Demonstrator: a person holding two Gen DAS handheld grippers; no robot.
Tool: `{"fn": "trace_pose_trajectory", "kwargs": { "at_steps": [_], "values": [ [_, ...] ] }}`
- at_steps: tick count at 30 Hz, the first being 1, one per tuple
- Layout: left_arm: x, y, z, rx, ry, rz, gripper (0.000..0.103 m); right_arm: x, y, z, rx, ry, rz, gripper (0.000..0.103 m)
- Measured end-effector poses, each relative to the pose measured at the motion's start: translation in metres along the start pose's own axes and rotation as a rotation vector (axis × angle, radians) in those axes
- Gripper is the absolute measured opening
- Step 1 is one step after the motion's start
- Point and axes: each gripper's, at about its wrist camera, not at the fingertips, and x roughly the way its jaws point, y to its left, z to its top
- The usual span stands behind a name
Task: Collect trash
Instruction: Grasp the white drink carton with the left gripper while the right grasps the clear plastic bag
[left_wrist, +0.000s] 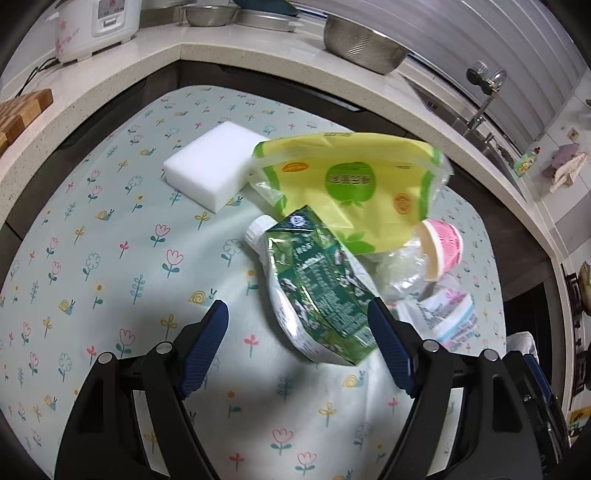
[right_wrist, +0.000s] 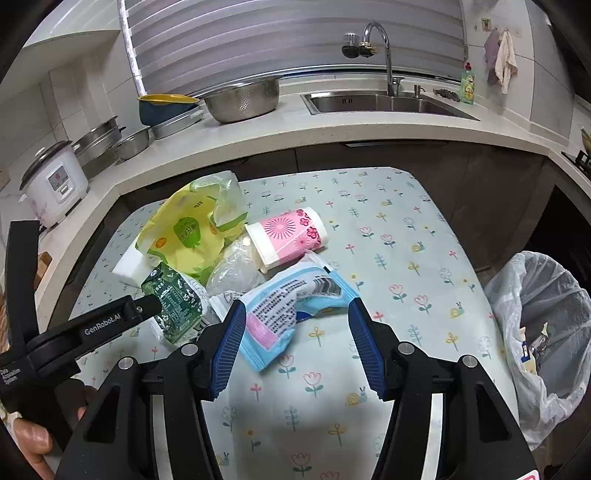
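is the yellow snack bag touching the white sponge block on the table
Touching. In the left wrist view the yellow snack bag presses its clear corner against the side of the white sponge block, with no tablecloth visible between them.

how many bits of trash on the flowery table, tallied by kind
Cartons: 1, green carton
Pouches and wrappers: 2, yellow pouch, blue wrapper
Cups: 1, pink cup
Clear plastic bags: 1, clear bag
Sponge blocks: 1, white block
Total: 6

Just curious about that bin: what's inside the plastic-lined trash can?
The trash can holds a few scraps of packaging near the bottom. The bag's folds hide whatever lies deeper.
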Motion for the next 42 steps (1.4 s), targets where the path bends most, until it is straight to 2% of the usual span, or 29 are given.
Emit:
{"fn": "trace_pose_trajectory", "kwargs": {
  "at_steps": [7, 14, 16, 18, 23, 24, 29, 31, 34, 38, 42],
  "values": [
    [0.026, 0.015, 0.003, -0.042, 0.055, -0.012, 0.073, 0.033, 0.024, 0.014, -0.021, 0.029, 0.031, 0.056],
    [0.043, 0.017, 0.01, -0.06, 0.081, -0.062, 0.062, 0.059, 0.04, 0.024, -0.037, 0.051, 0.05, 0.056],
    [0.046, 0.014, 0.012, -0.06, 0.085, -0.086, 0.057, 0.067, 0.043, 0.027, -0.04, 0.061, 0.051, 0.056],
    [0.047, 0.012, 0.014, -0.071, 0.091, -0.121, 0.048, 0.074, 0.043, 0.029, -0.036, 0.07, 0.047, 0.056],
    [0.048, 0.015, 0.017, -0.083, 0.099, -0.179, 0.038, 0.09, 0.041, 0.03, -0.004, 0.105, 0.076, 0.053],
    [0.046, 0.016, 0.018, -0.082, 0.092, -0.188, 0.034, 0.093, 0.041, 0.029, -0.005, 0.111, 0.077, 0.051],
    [0.04, 0.019, 0.02, -0.077, 0.085, -0.193, 0.031, 0.102, 0.05, 0.025, -0.045, 0.118, 0.053, 0.038],
    [0.037, 0.021, 0.018, -0.075, 0.079, -0.185, 0.031, 0.104, 0.053, 0.024, -0.066, 0.124, 0.042, 0.024],
    [0.032, 0.021, 0.016, -0.073, 0.073, -0.18, 0.029, 0.104, 0.054, 0.021, -0.077, 0.133, 0.039, 0.012],
    [0.023, 0.017, 0.013, -0.047, 0.061, -0.159, 0.025, 0.09, 0.053, 0.018, -0.074, 0.114, 0.054, 0.007],
    [0.011, 0.012, 0.008, -0.027, 0.052, -0.16, 0.013, 0.063, 0.049, 0.017, -0.067, 0.07, 0.072, 0.006]
  ]
}}
